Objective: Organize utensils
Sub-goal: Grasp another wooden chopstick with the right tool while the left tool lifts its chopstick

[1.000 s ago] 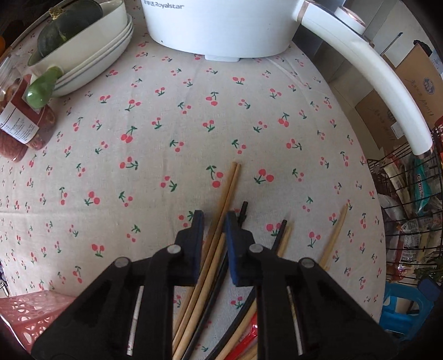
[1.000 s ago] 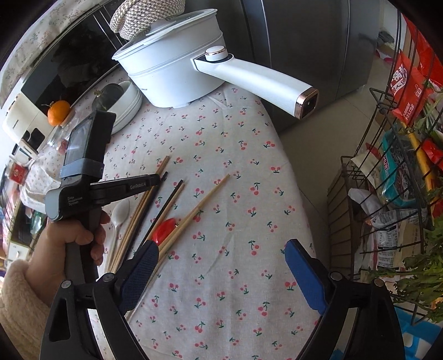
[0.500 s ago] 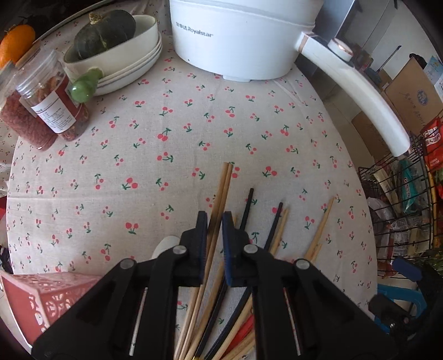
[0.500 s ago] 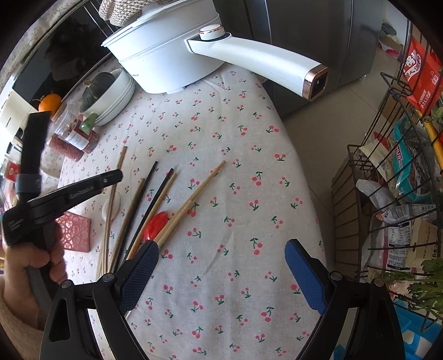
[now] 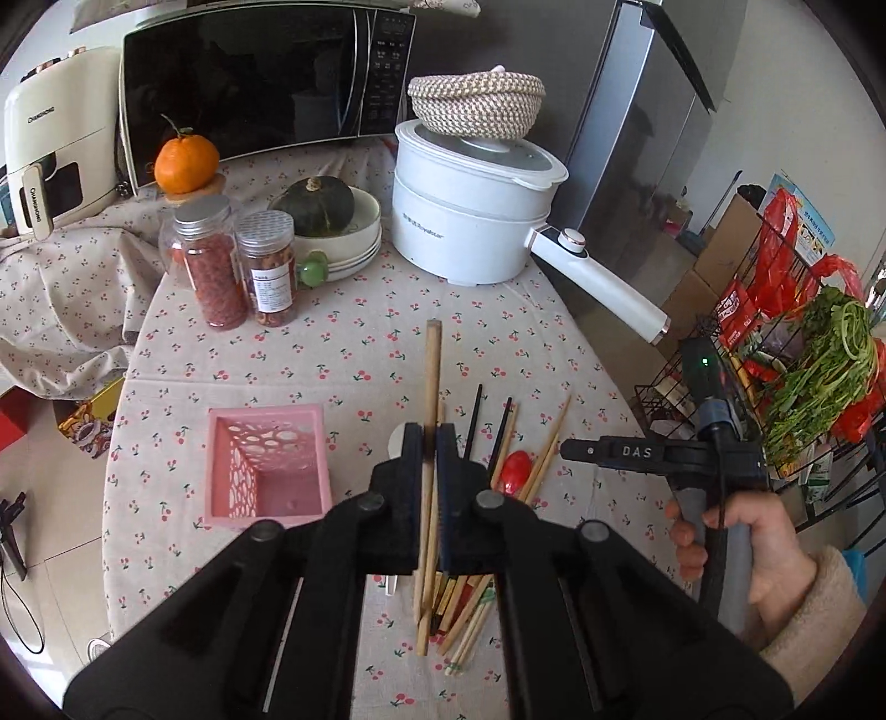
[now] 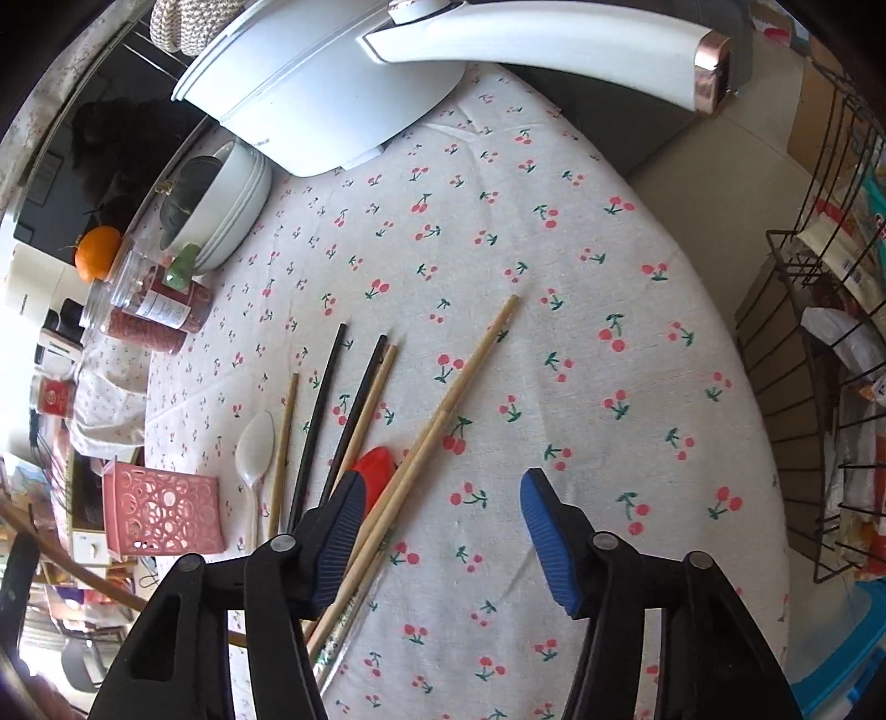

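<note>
My left gripper point(image 5: 431, 443) is shut on a pair of long wooden chopsticks point(image 5: 433, 376), held upright-tilted above the cherry-print tablecloth. A pink perforated basket point(image 5: 266, 465) stands just left of it. More wooden and black chopsticks point(image 5: 501, 437) and a red spoon point(image 5: 515, 465) lie below. My right gripper point(image 6: 443, 484) hovers low over that pile with its jaws closing. Two wooden chopsticks point(image 6: 459, 376) lie between them beside the left pad, not pressed. The red spoon point(image 6: 379, 462), black chopsticks point(image 6: 321, 410) and a white spoon point(image 6: 255, 443) lie to its left.
A white electric pot point(image 5: 470, 221) with a long handle point(image 6: 554, 44) stands at the back. Two jars point(image 5: 243, 271), stacked bowls holding a squash point(image 5: 332, 216), an orange and a microwave point(image 5: 249, 83) sit behind. A wire rack point(image 5: 775, 376) with greens stands off the table's right edge.
My left gripper closed on the wooden chopsticks, lifted them off the cloth and pulled back and up. My right gripper sank toward the pile and its jaws narrowed.
</note>
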A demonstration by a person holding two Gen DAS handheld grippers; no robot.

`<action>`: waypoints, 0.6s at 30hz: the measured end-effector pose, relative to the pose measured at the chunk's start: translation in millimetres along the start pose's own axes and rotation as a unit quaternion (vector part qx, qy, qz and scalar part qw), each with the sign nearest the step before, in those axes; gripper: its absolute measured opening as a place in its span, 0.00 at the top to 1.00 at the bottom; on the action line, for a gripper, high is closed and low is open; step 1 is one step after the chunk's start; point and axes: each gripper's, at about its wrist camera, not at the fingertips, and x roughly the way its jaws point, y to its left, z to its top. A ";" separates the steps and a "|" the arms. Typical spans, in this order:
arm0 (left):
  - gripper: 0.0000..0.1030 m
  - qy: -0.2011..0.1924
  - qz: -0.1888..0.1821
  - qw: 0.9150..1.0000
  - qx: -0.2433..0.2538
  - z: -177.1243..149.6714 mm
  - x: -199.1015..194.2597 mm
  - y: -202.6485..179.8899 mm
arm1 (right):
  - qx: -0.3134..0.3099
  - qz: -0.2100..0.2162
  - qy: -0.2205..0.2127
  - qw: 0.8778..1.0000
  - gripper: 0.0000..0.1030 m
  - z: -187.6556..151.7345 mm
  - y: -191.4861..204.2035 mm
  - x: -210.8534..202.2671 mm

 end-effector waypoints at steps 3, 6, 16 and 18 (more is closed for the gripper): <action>0.95 -0.027 -0.004 1.000 -0.013 -14.5 -10.3 10.6 | 0.008 0.002 0.007 1.000 0.59 3.1 4.0 16.2; 0.95 -0.032 -0.017 0.999 -0.019 -19.1 -14.9 14.6 | 0.023 0.008 0.000 1.000 0.68 6.8 3.9 23.3; 0.95 -0.044 -0.018 0.999 -0.016 -25.4 -27.8 21.3 | 0.061 0.045 -0.010 0.997 0.91 10.5 -14.3 16.7; 0.95 -0.052 -0.016 0.998 -0.014 -25.5 -32.5 21.0 | 0.055 0.048 -0.020 0.997 0.91 9.1 -11.8 6.3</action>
